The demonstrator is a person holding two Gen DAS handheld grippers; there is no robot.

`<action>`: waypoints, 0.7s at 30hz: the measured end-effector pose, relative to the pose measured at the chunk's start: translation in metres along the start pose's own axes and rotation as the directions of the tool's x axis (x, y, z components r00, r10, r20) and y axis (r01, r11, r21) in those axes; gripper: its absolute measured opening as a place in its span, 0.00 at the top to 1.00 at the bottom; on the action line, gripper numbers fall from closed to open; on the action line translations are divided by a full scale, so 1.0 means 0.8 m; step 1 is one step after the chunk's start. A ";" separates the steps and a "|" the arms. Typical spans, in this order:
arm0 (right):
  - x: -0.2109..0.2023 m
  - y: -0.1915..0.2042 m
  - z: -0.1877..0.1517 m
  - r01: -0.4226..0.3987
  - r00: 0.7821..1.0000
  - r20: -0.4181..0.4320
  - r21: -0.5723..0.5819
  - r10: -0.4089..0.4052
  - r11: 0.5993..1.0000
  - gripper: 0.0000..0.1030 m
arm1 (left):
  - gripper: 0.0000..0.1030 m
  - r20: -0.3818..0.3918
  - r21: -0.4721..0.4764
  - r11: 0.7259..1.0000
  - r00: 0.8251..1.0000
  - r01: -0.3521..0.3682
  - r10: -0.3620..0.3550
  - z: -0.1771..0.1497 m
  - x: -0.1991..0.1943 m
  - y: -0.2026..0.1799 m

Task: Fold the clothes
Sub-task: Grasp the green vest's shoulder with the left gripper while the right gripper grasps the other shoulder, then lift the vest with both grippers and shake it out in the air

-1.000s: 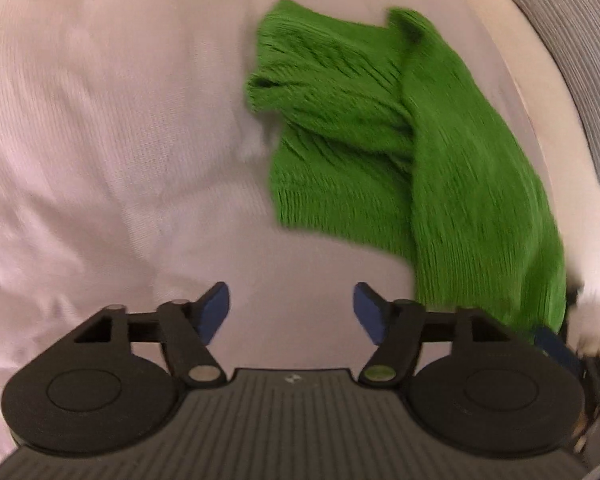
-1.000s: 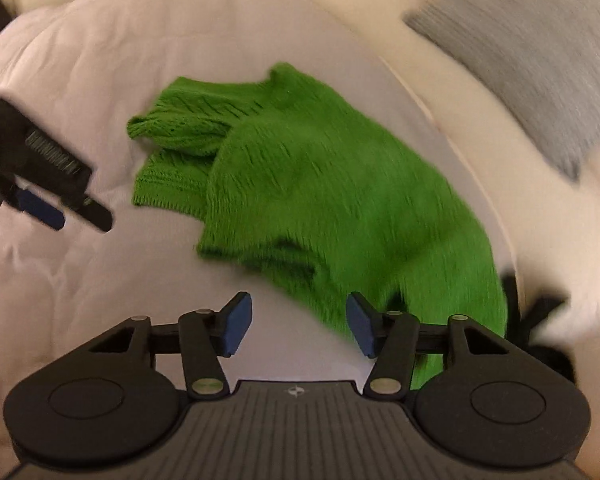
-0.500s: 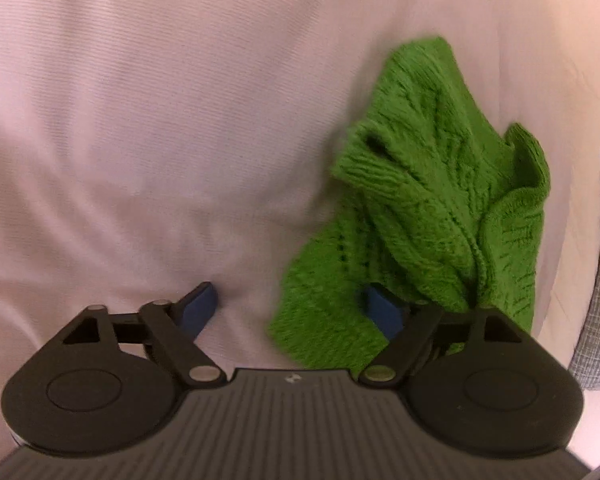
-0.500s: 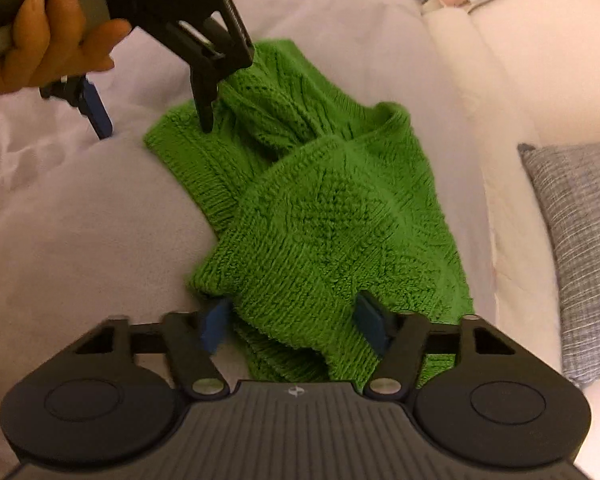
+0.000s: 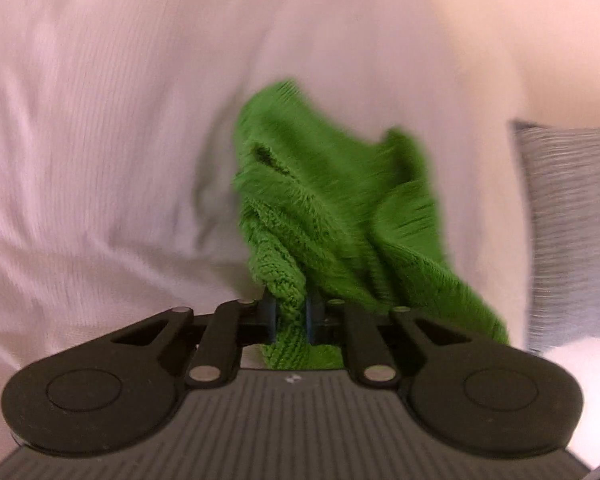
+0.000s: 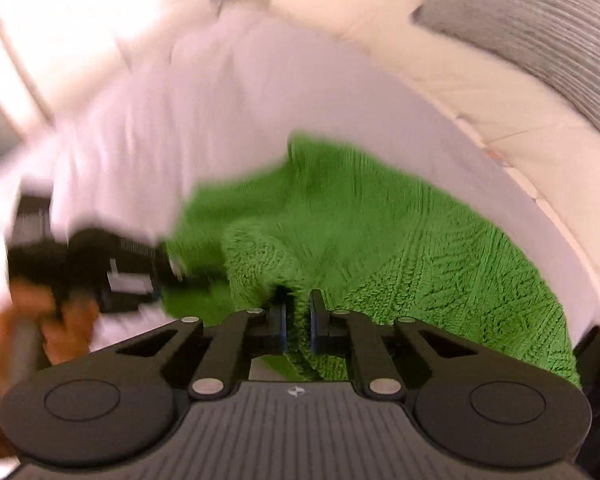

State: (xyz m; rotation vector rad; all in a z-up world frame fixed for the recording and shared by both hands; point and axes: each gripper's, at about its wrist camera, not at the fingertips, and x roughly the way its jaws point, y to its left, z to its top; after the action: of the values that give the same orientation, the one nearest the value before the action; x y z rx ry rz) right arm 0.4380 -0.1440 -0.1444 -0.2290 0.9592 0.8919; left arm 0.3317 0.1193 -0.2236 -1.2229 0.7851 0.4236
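A green knitted sweater (image 5: 340,200) lies bunched on a white bed cover (image 5: 100,120). My left gripper (image 5: 291,312) is shut on a thick fold of its edge, and the knit hangs between the blue pads. In the right wrist view the same sweater (image 6: 400,248) spreads to the right. My right gripper (image 6: 298,326) is shut on another fold of it. The left gripper (image 6: 100,268) shows there too, blurred, at the left with a hand (image 6: 60,320) on its handle, at the sweater's left edge.
A grey striped pillow (image 5: 572,220) lies at the right of the bed; it shows in the right wrist view as the pillow (image 6: 540,20) at the top right. A cream upholstered edge (image 6: 480,92) runs behind the sweater. White cover stretches to the left.
Both grippers went from open to shut on folds of the sweater. The sweater is pulled up and more bunched, and both views are blurred by motion.
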 end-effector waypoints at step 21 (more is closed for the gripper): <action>-0.122 0.278 0.029 -0.788 0.615 0.165 0.163 0.771 0.594 0.90 | 0.92 0.695 -0.008 0.972 0.698 -0.234 0.174 0.016 -0.603 0.166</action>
State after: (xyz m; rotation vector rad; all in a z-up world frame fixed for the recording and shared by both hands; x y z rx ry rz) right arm 0.2611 -0.0444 -0.0092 0.4791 1.0852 1.5816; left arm -0.0788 0.2283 0.0419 -0.7928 0.2704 0.9631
